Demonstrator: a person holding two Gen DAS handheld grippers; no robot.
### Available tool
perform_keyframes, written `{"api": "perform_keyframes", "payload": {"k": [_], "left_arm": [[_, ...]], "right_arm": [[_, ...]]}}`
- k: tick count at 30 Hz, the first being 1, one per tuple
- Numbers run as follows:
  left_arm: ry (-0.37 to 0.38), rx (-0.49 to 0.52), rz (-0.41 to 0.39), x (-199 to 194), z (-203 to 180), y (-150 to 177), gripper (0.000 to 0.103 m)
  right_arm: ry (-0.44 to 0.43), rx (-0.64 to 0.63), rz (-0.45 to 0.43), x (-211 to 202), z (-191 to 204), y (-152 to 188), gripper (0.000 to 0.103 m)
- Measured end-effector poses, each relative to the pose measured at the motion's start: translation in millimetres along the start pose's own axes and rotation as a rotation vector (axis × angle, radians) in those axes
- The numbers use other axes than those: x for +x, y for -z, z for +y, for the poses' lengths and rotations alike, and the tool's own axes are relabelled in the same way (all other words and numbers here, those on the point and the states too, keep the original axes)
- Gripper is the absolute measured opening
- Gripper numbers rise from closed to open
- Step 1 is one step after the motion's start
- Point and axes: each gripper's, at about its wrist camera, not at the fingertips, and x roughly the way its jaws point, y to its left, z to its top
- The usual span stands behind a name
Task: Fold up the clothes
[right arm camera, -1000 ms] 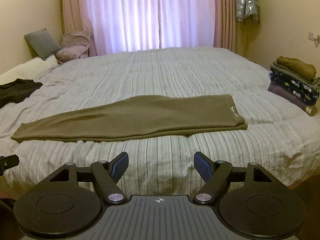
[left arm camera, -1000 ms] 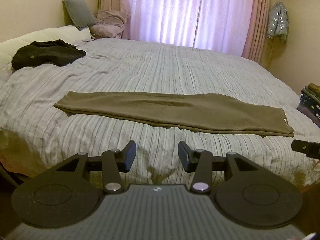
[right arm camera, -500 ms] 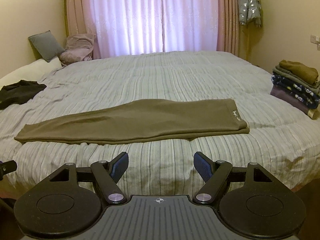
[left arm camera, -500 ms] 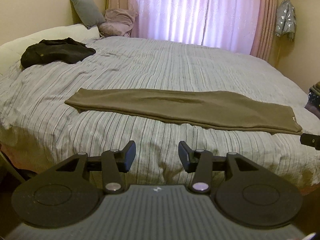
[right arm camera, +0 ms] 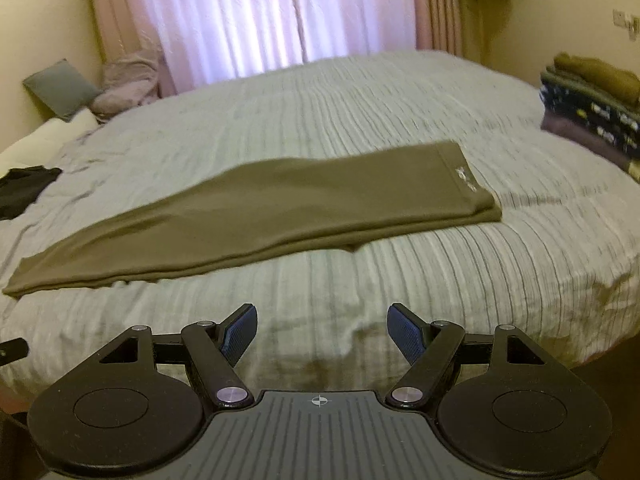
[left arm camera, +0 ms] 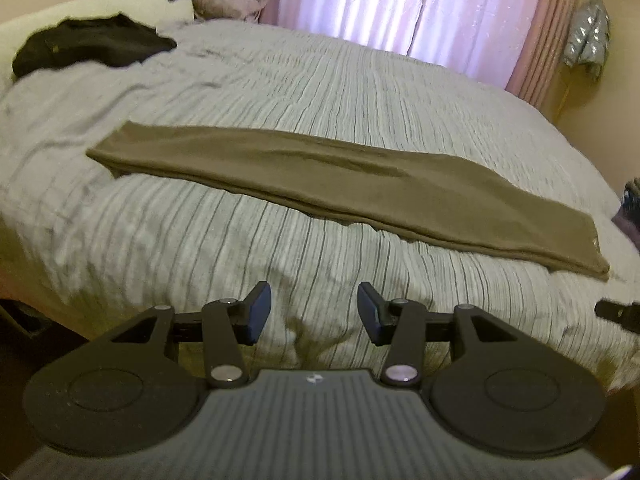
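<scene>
Olive trousers [left arm camera: 344, 184], folded lengthwise into a long strip, lie flat across the striped bed [left arm camera: 280, 92]. Left gripper [left arm camera: 314, 312] and right gripper [right arm camera: 322, 334] hover spread and empty over the bed's near edge, short of the trousers.

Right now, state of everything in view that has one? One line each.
olive trousers: folded lengthwise, flat on the bed, ungripped
black garment: crumpled, unfolded, near the pillows
stack of clothes: folded, piled at the bed's edge
curtains: drawn shut, light behind
left gripper: open, empty, short of the trousers
right gripper: open, empty, short of the trousers
</scene>
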Motion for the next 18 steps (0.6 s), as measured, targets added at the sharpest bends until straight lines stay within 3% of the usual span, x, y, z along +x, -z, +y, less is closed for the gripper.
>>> {"api": "perform_keyframes", "payload": {"k": [7,11,18], "left_arm": [[0.088,-0.329,-0.058,26.7,79.4,-26.3,0.042],[0.085,-0.546,-0.121,45.4,140.5,-36.7,0.041],[0.037,-0.833,-0.222,85.7,220.8,-52.6,0.042]], "right_arm": [[0.048,0.024,0.020,24.5,-13.8,-25.0,0.075],[0.074,0.037,0.026,42.2,-13.6,-34.0,0.075],[0.075,0.125,0.054,80.6,-10.0,-47.5,0.075]]}}
